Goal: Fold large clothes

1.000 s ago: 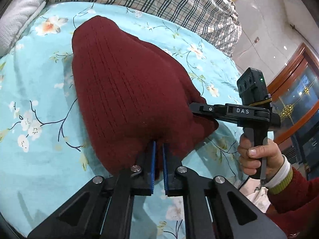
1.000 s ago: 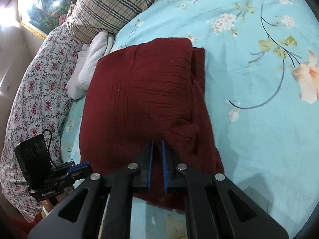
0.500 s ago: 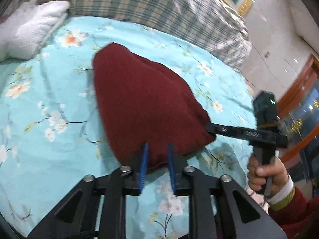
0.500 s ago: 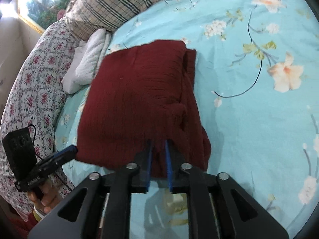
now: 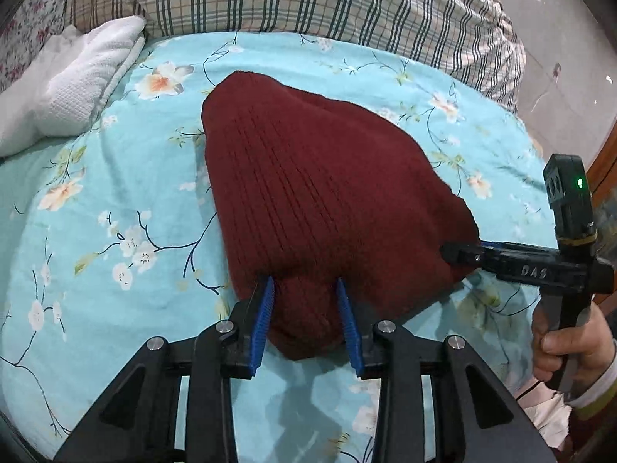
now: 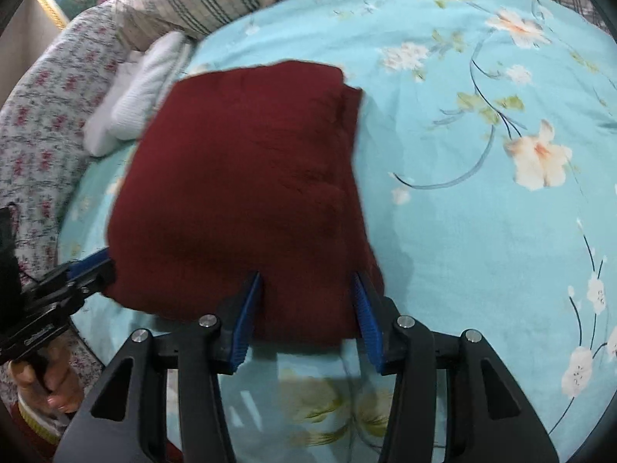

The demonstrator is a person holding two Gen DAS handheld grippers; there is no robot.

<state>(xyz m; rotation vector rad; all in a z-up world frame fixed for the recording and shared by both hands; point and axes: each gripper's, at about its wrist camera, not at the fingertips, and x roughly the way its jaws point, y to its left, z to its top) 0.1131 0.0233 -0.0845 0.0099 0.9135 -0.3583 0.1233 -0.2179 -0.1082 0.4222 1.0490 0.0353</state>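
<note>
A dark red knit sweater (image 5: 320,193) lies folded on the light blue floral bed sheet (image 5: 115,200); it also shows in the right wrist view (image 6: 246,193). My left gripper (image 5: 306,297) is open, its blue pads on either side of the sweater's near edge without pinching it. My right gripper (image 6: 308,293) is open too, its pads straddling the sweater's near right corner. The right gripper also shows in the left wrist view (image 5: 462,252) at the sweater's right edge. The left gripper shows in the right wrist view (image 6: 88,270) at the sweater's left edge.
A white folded towel (image 5: 73,88) lies at the far left of the bed. A plaid quilt (image 5: 308,4) runs along the far side. A flowered cover (image 6: 42,115) is at the left. A wooden cabinet (image 5: 605,177) stands beyond the bed's right edge.
Both grippers were shut on the sweater's near edge a second ago. Both have opened and let it go, and the sweater now rests on the sheet.
</note>
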